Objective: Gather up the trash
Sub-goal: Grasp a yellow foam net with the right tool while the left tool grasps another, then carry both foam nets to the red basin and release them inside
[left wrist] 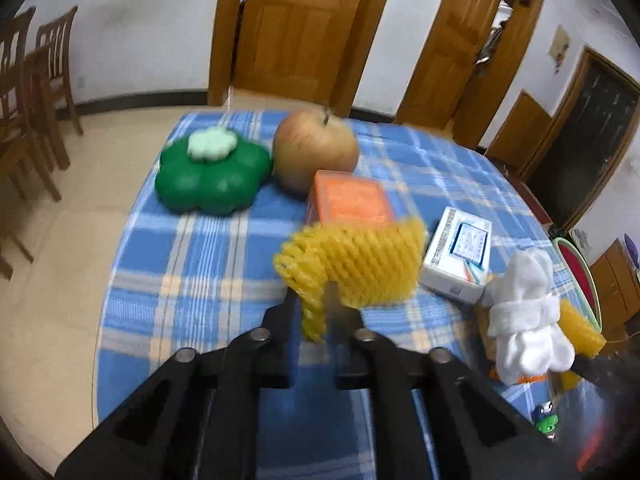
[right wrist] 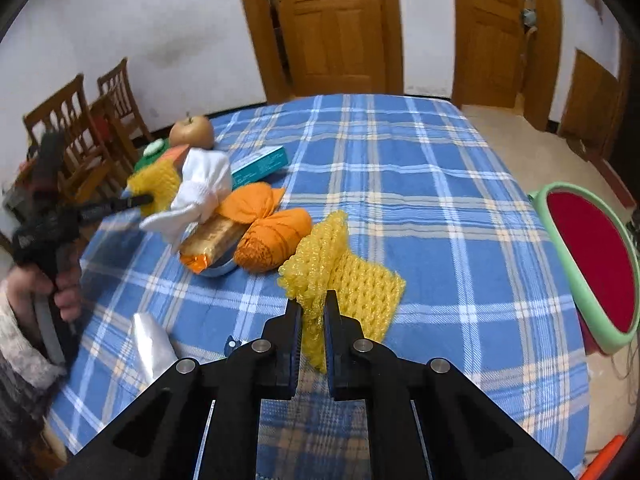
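Observation:
My left gripper (left wrist: 314,304) is shut on a yellow foam fruit net (left wrist: 360,260) and holds it above the blue plaid table; it also shows at the left of the right wrist view (right wrist: 138,200) with its net (right wrist: 156,184). My right gripper (right wrist: 312,306) is shut on a second yellow foam net (right wrist: 352,276), which hangs over the cloth. This net also shows at the right of the left wrist view (left wrist: 580,328), behind a white rolled sock (left wrist: 528,312).
On the blue plaid tablecloth (right wrist: 400,168) lie an apple (left wrist: 316,148), a green flower-shaped box (left wrist: 212,172), an orange box (left wrist: 352,200), a white medicine box (left wrist: 460,256), an orange sock (right wrist: 272,236), a gold wrapper (right wrist: 212,240) and a silver packet (right wrist: 152,344). A red-and-green stool (right wrist: 592,264) stands on the right.

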A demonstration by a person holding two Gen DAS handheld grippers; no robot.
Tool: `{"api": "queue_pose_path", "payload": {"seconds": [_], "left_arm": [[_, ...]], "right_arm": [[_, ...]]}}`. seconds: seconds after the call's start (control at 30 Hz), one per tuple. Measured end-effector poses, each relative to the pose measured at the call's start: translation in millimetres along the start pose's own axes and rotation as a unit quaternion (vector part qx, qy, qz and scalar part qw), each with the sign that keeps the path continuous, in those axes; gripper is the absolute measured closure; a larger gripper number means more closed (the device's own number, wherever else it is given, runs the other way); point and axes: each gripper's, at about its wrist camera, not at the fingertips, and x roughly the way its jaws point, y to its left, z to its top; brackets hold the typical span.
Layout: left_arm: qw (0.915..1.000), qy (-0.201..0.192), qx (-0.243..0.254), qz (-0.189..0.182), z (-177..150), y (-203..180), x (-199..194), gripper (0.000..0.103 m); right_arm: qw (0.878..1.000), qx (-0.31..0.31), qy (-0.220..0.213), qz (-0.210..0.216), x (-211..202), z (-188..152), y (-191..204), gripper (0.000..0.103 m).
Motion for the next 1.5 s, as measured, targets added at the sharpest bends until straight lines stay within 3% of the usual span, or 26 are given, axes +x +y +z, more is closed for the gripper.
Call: {"api": "queue_pose_path", "payload": {"seconds": [0.2, 0.33, 0.53, 0.8, 0.97, 1.2, 1.37, 1.5], "left_arm": [[0.9991, -0.031, 0.02, -0.019, -14, -14, -40, 0.095], [0.9974, -0.055, 0.019, -0.044, -5, -27, -78, 0.095], [0.9949, -0.082, 0.051, -0.03, -8, -61, -123, 0.095], [0.987, -0.068, 0.126, -0.073, -22, -135, -115, 0.095], [0.9692, -0.06, 0.18, -0.157, -25, -220, -99, 0.095], [0.9373, -0.033, 0.235, -0.255, -47, -334, -84, 0.095], [0.9258, -0.015, 0.267, -0.267, -70, -370, -82, 0.095], [0.9258, -0.011, 0.281, -0.252, -75, -380, -74, 0.095]], "right_arm": [[1.0, 0.009, -0.018, 0.017, -9, 17, 0, 0.093], [0.998, -0.016, -0.06, 0.024, -51, 36, 13, 0.093], [0.993, -0.005, -0.119, 0.018, -99, 44, 14, 0.093], [0.99, 0.024, -0.135, -0.033, -115, 27, -13, 0.093], [0.981, 0.069, -0.146, -0.103, -152, 0, -55, 0.093], [0.95, 0.155, -0.15, -0.226, -221, -51, -126, 0.093], [0.937, 0.197, -0.155, -0.242, -238, -73, -150, 0.093], [0.94, 0.204, -0.147, -0.232, -225, -72, -161, 0.093]]}}
